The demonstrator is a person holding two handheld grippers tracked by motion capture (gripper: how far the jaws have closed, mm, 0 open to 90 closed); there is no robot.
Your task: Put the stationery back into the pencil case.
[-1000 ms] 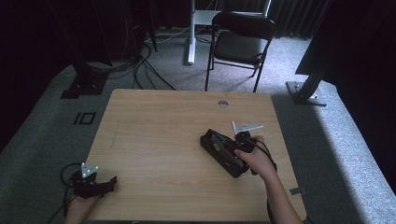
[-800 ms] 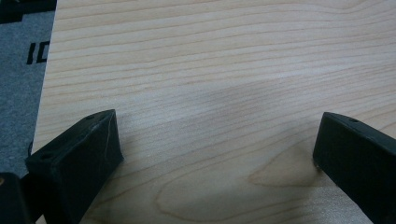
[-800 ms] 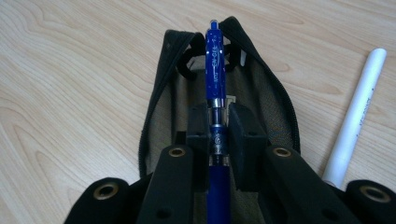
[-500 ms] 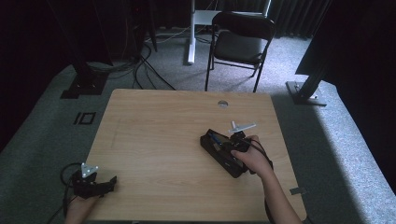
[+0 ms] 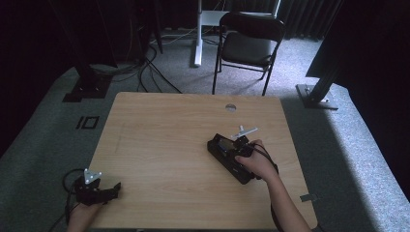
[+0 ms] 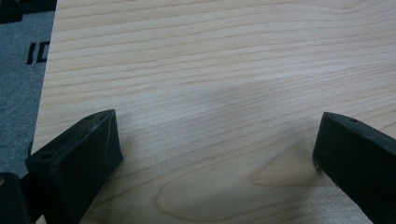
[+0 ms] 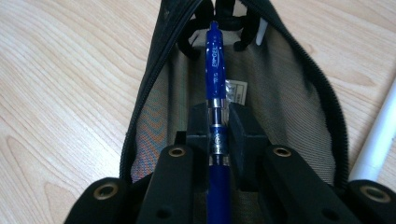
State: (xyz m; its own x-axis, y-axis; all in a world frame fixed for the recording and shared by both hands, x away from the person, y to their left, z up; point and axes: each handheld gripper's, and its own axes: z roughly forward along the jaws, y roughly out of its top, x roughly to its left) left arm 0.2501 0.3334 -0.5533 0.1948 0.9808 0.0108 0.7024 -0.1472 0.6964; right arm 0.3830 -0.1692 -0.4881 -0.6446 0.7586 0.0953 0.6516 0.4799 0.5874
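Note:
A black zip pencil case (image 5: 223,151) lies open on the wooden table (image 5: 159,140), right of centre. My right gripper (image 7: 217,119) is shut on a blue pen (image 7: 216,60). The pen points along the case's opening, above its grey lining (image 7: 280,84). In the high view the right gripper (image 5: 240,151) sits over the case with a hand behind it. My left gripper (image 5: 112,187) rests at the table's near left corner. Its jaws stand wide apart over bare wood, with nothing between them (image 6: 217,154).
A white rod-like thing (image 7: 378,135) lies on the table just beside the case's zip edge. A round cable hole (image 5: 230,108) is near the table's far edge. A folding chair (image 5: 249,43) stands beyond the table.
The right hand with the pen has shifted a little to the left and lower, further over the open case. The left gripper has stayed where it was.

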